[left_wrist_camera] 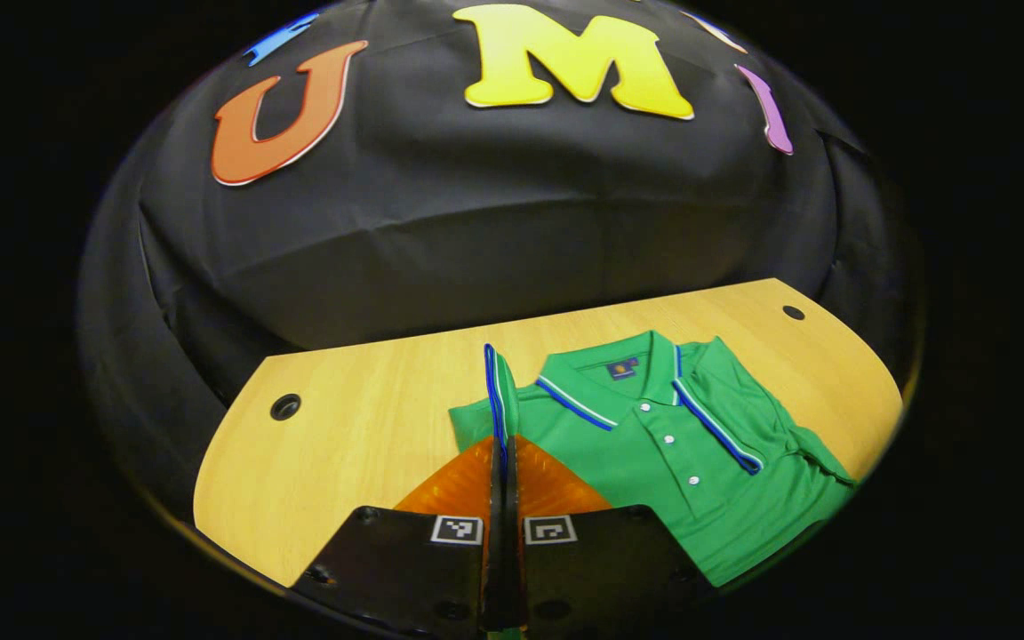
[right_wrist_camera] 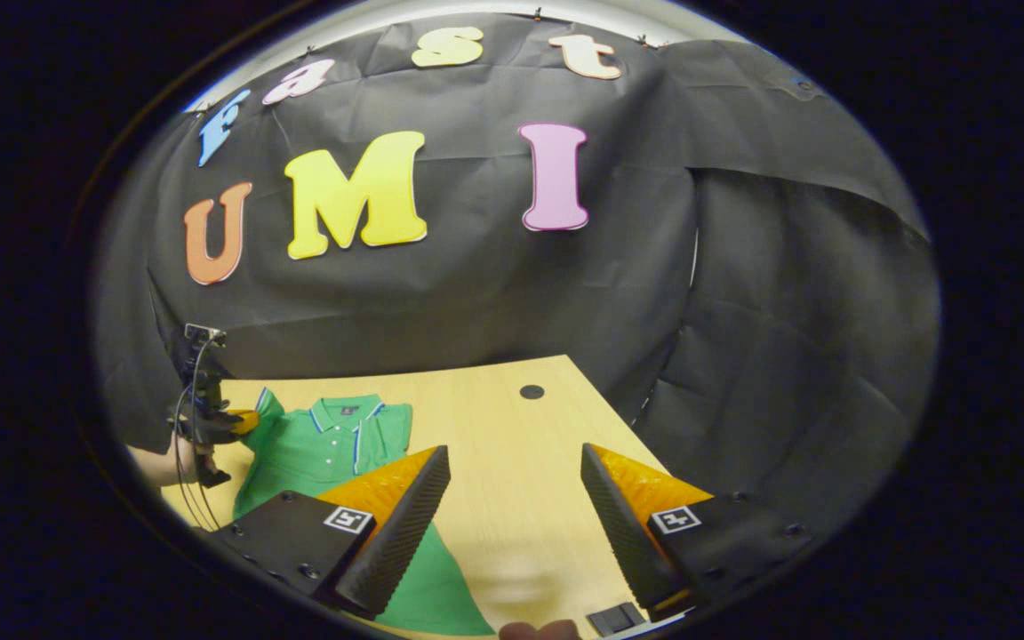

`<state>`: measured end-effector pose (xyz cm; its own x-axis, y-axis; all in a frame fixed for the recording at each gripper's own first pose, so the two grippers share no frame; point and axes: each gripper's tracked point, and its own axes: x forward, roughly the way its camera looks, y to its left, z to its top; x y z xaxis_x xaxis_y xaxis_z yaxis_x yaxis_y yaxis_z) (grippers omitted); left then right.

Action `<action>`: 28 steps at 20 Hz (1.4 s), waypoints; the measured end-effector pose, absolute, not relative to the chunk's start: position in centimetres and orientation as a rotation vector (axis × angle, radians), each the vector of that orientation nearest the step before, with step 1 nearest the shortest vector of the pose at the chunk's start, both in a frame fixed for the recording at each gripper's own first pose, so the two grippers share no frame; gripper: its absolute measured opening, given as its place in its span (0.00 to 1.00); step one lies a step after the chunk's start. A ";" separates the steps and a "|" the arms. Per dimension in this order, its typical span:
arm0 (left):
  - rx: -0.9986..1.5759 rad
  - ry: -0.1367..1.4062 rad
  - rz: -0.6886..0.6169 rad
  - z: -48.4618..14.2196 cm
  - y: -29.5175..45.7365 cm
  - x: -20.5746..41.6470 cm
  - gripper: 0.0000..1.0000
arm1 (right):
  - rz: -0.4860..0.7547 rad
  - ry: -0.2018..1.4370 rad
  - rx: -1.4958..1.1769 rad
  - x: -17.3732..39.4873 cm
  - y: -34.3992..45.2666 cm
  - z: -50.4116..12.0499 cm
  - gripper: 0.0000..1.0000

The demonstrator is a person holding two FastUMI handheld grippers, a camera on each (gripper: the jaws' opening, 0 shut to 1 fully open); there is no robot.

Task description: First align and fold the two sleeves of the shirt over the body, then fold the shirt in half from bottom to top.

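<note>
Shirt (left_wrist_camera: 654, 444) green, one sleeve folded over; left claw (left_wrist_camera: 501, 400) pinches other sleeve (left_wrist_camera: 500, 391); right claw (right_wrist_camera: 512, 498) gapes.

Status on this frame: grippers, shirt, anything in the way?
Left hand-held gripper shut on sleeve, lifted. Right hand-held gripper open over table. Shirt flat, other sleeve folded in. Nothing blocking.

Shirt (left_wrist_camera: 654, 444) smooth knit cloth w/ slight sheen; table (left_wrist_camera: 361, 427) pale wood-grain, satin

left gripper (left_wrist_camera: 502, 418): fingers pressed together, clamped on a fold of sleeve (left_wrist_camera: 500, 391), pointing to 12 o'clock
right gripper (right_wrist_camera: 512, 498): fingers spread wide apart, nothing between them
hand (right_wrist_camera: 176, 462): at 9 o'clock in the right gripper view, holding the left gripper
</note>
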<state>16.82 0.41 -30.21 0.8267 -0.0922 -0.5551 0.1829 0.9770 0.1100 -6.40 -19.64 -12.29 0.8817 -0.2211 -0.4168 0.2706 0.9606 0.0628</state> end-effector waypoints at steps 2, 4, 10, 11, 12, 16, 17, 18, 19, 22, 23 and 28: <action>0.165 0.580 -0.168 -30.4 -0.8 16.7 0.04 | -0.259 0.418 0.122 -6.7 -20.0 -12.3 0.97; 0.145 0.579 -0.197 -30.3 -2.0 16.3 0.06 | -0.250 0.414 0.124 -6.9 -19.9 -12.2 0.97; 0.106 0.553 -0.175 -29.0 -1.7 15.3 1.00 | -0.203 0.410 0.099 -6.4 -18.5 -12.0 0.97; 0.093 0.545 -0.167 -28.5 -1.5 15.1 1.00 | -0.190 0.405 0.094 -6.3 -18.1 -11.7 0.97; 0.084 0.541 -0.157 -28.0 -1.1 14.5 1.00 | -0.177 0.403 0.085 -5.9 -17.6 -11.8 0.97; 0.042 0.516 -0.127 -25.3 0.4 12.2 1.00 | -0.111 0.398 0.051 -5.2 -14.9 -11.7 0.97; 0.041 0.506 -0.122 -24.5 0.9 11.4 1.00 | -0.089 0.393 0.037 -5.0 -14.2 -11.5 0.98; 0.040 0.498 -0.119 -23.6 1.3 10.5 1.00 | -0.070 0.390 0.022 -4.9 -13.6 -11.4 0.97; 0.038 0.490 -0.116 -22.8 1.7 9.5 1.00 | -0.047 0.384 0.009 -4.7 -12.9 -11.2 0.97; 0.026 0.467 -0.112 -20.7 2.6 6.4 1.00 | 0.011 0.372 -0.018 -4.6 -10.8 -10.8 0.97; 0.014 0.465 -0.111 -20.2 2.8 5.4 1.00 | 0.026 0.373 -0.019 -4.5 -10.3 -10.9 0.98; -0.021 0.482 -0.100 -19.1 4.3 0.3 1.00 | 0.092 0.406 -0.031 -5.6 -8.3 -12.3 0.97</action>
